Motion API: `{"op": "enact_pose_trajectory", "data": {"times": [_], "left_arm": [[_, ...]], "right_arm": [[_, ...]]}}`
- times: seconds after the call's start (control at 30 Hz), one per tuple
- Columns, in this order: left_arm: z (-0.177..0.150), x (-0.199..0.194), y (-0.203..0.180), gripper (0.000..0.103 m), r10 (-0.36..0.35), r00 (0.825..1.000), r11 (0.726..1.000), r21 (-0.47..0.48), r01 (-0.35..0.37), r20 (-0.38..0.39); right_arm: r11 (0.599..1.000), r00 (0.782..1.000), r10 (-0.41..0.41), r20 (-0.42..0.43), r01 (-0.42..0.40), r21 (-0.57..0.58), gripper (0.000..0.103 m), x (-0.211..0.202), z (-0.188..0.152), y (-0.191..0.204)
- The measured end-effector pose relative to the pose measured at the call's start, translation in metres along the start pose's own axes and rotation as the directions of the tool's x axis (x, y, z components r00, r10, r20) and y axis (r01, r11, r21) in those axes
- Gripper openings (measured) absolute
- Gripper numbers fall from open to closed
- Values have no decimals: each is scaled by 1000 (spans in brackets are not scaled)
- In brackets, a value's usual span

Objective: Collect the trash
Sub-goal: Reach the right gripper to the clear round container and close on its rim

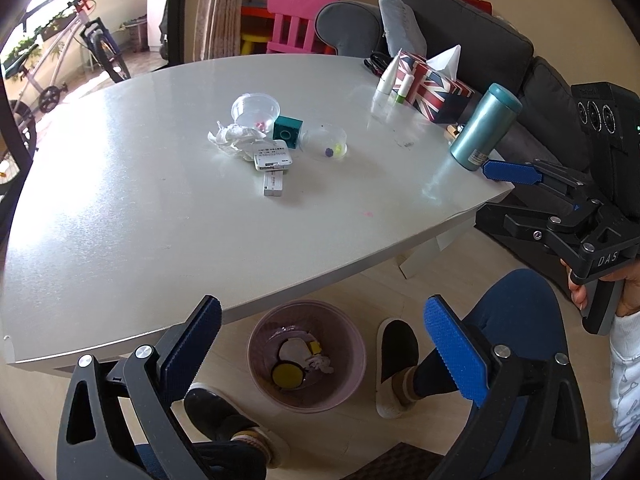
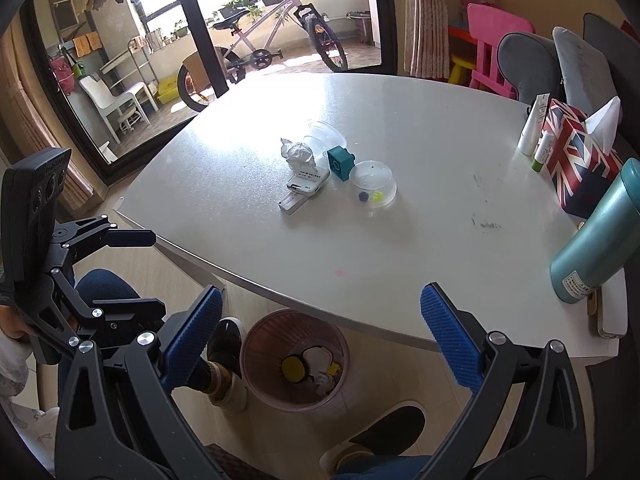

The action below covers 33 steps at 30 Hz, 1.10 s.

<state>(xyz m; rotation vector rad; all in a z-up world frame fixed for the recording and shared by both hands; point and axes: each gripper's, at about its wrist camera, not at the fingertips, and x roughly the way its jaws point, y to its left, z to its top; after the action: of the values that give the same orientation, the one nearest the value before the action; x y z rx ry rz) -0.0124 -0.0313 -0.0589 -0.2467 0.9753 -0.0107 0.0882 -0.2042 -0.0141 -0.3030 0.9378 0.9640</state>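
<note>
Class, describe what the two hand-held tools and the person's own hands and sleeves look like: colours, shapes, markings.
Each tool has a black frame of linked bars with silver screws and two flat blue ribbed pads: left tool, right tool. The right tool's body carries white letters "DAS" and a black block with three round lenses. The right hand emerges from a white patterned sleeve.

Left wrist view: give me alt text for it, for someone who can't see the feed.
The open left hand-held gripper hovers over a pink trash bin on the floor by the white table. Mid-table lie a crumpled tissue, small boxes, a teal block and clear plastic cups. The right hand-held gripper shows at the right edge.
</note>
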Motion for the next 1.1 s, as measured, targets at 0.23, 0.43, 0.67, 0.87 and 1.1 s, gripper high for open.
{"op": "enact_pose_trajectory", "data": {"times": [0.23, 0.43, 0.67, 0.87, 1.1], "left_arm": [[4, -7, 7, 97, 32, 999, 999, -13, -32, 38], [11, -10, 18, 97, 64, 996, 997, -37, -62, 67], [24, -11, 32, 97, 83, 992, 994, -76, -76, 92], [34, -9, 41, 97, 77, 993, 993, -92, -68, 95], [45, -3, 48, 97, 83, 992, 993, -91, -75, 96]], "right_arm": [[1000, 1000, -6, -1, 6, 2, 98, 2, 2, -1], [999, 1000, -30, -1, 30, 12, 98, 10, 12, -10], [998, 998, -58, -11, 58, 11, 98, 27, 32, -24], [997, 997, -75, -35, 75, -8, 98, 47, 53, -34], [996, 994, -81, -70, 79, -28, 98, 75, 76, -38]]}}
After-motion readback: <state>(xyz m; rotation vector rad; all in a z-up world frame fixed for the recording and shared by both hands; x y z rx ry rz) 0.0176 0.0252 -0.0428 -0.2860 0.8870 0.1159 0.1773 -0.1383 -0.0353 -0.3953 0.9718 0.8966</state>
